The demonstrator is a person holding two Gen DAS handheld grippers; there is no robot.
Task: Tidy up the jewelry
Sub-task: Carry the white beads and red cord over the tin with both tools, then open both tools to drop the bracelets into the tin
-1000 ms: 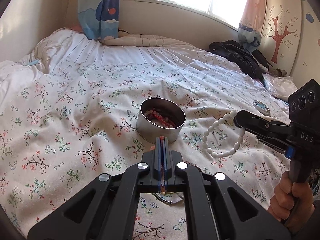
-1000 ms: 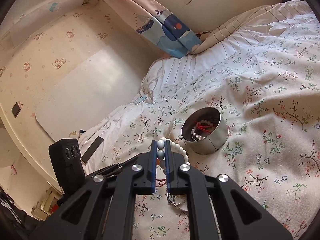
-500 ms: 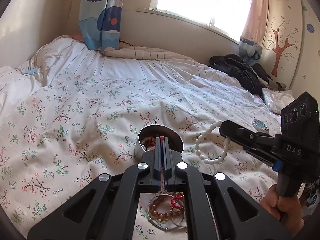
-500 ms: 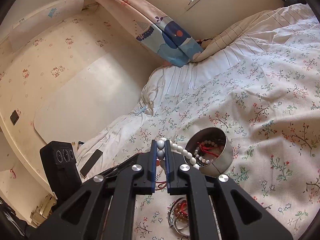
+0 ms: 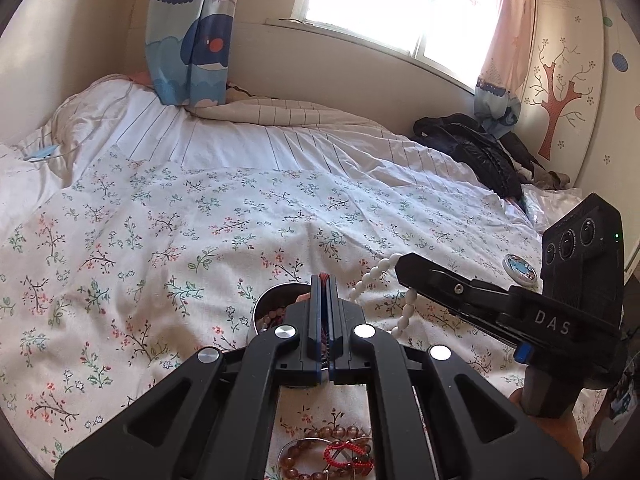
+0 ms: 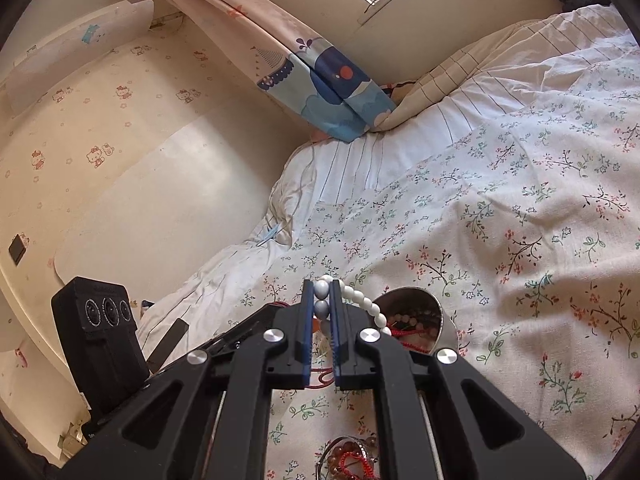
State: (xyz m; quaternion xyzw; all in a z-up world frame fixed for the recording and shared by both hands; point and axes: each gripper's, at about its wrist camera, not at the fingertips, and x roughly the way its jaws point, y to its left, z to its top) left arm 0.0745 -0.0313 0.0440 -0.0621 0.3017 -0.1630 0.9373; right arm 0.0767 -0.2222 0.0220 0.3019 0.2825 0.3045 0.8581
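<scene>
On the floral bedspread (image 5: 160, 240) the metal tin (image 6: 420, 312) already holds beads. The right gripper (image 6: 321, 300) is clamped on the white bead bracelet (image 6: 360, 298), hanging beside the rim: centre it over the opening, lower, then let go. The left gripper (image 5: 325, 292) is pressed closed on a red cord (image 5: 325, 278); keep it clear.

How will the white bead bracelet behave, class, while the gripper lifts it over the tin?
Probably floppy: the white bead bracelet droops in a loose strand from the right gripper, pinched at just two beads. Likely light, since that small pinch holds it. Its smooth, rounded beads could slip, and it may swing above the metal tin.
</scene>
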